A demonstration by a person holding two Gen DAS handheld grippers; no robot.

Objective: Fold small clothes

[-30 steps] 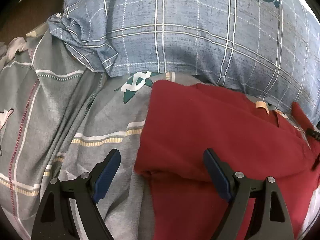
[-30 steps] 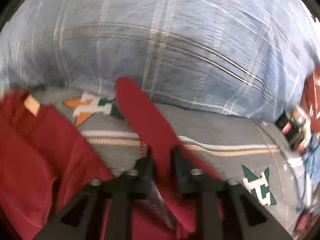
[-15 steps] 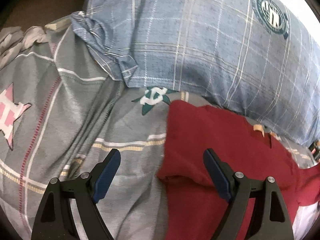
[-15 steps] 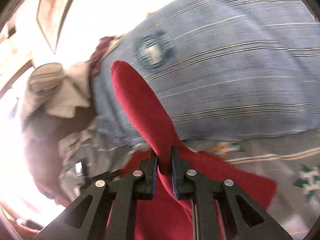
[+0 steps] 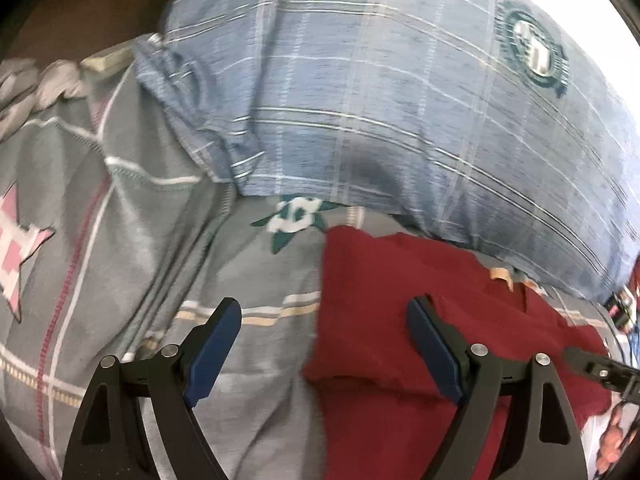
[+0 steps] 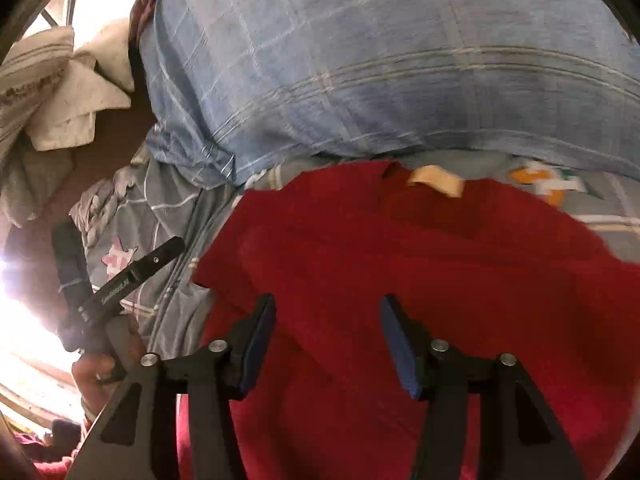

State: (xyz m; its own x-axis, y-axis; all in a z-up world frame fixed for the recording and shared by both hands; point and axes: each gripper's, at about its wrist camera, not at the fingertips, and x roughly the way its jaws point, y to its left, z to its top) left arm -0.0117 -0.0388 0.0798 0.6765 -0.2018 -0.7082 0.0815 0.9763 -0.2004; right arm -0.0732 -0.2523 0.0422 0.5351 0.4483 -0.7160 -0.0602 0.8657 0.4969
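A dark red garment (image 5: 400,312) lies folded on the grey patterned bedsheet (image 5: 140,248), its tan label (image 5: 500,274) near the pillow. My left gripper (image 5: 324,344) is open and empty, hovering over the garment's left edge. In the right wrist view the garment (image 6: 420,260) fills the middle, label (image 6: 436,180) at its far edge. My right gripper (image 6: 328,340) is open and empty just above the cloth. The left gripper's finger (image 6: 140,272) shows at the left of that view.
A large blue plaid pillow (image 5: 400,100) lies right behind the garment, also in the right wrist view (image 6: 380,60). Crumpled pale cloths (image 6: 60,88) lie at the far left by the brown headboard. The sheet has star and badge prints (image 5: 296,216).
My right gripper was shut on a raised flap of the red garment; it has laid it down and opened. My left gripper drew back a little to the left, staying open.
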